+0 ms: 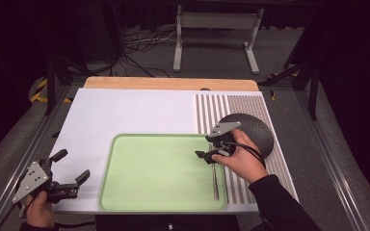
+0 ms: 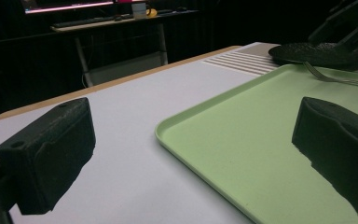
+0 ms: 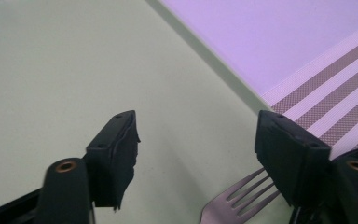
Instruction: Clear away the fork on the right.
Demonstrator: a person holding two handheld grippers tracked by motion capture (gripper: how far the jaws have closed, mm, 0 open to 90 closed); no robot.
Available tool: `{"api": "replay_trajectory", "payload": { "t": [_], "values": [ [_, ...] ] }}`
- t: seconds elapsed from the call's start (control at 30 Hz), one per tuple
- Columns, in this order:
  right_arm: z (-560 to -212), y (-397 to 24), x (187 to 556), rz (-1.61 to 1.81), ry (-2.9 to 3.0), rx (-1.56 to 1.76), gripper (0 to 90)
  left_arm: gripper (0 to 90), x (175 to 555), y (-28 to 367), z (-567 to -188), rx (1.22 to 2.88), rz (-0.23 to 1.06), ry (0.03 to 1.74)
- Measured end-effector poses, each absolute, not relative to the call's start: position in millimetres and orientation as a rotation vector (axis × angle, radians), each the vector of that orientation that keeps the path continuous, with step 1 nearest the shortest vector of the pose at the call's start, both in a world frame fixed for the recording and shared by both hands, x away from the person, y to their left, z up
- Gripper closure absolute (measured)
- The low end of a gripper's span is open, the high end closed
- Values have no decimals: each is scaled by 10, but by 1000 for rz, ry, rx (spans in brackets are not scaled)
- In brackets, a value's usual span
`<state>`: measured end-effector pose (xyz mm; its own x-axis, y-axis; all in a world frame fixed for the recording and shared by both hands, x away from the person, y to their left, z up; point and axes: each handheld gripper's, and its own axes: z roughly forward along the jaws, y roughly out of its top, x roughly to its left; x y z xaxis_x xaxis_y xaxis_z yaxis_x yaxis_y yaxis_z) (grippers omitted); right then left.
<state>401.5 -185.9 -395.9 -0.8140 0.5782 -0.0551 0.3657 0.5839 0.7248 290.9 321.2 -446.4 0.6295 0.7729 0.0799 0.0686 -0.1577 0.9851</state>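
Note:
A metal fork (image 1: 215, 179) lies lengthwise along the right side of the light green tray (image 1: 154, 192), tines toward the far end. My right gripper (image 1: 205, 156) hovers over the tines, open, with nothing between its jaws. In the right gripper view the gripper (image 3: 198, 126) stands wide above the tray (image 3: 51, 70), and the fork tines (image 3: 242, 199) lie below, beside its right jaw. My left gripper (image 1: 73, 166) is open at the table's near left corner, off the tray. The left gripper view has the gripper (image 2: 191, 126) open and the fork (image 2: 335, 77) far off.
A dark grey round dish (image 1: 251, 131) sits on the striped placemat (image 1: 250, 103) just behind the right hand; it appears as the dish (image 2: 318, 53) in the left gripper view. The white table surface (image 1: 125, 110) stretches left of and behind the tray. Beyond the table stand cables and a metal frame.

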Motion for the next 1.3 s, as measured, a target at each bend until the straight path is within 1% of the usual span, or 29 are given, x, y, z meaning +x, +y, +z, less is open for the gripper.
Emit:
{"api": "replay_trajectory", "payload": {
  "t": [0.13,0.37,0.8,1.3],
  "values": [
    [-3851,-1910,3963,1114,2496,741,226,0,2905,3214,-4461,1636,718,708],
    [-3752,-2006,3880,1167,2473,708,198,0,2905,3210,-4463,1638,718,707],
    [-3683,-2264,3754,1253,2403,723,163,0,2904,3208,-4461,1637,719,704],
    [-3685,-2675,3600,1361,2277,697,123,0,2907,3202,-4466,1638,725,714]
  ]
}}
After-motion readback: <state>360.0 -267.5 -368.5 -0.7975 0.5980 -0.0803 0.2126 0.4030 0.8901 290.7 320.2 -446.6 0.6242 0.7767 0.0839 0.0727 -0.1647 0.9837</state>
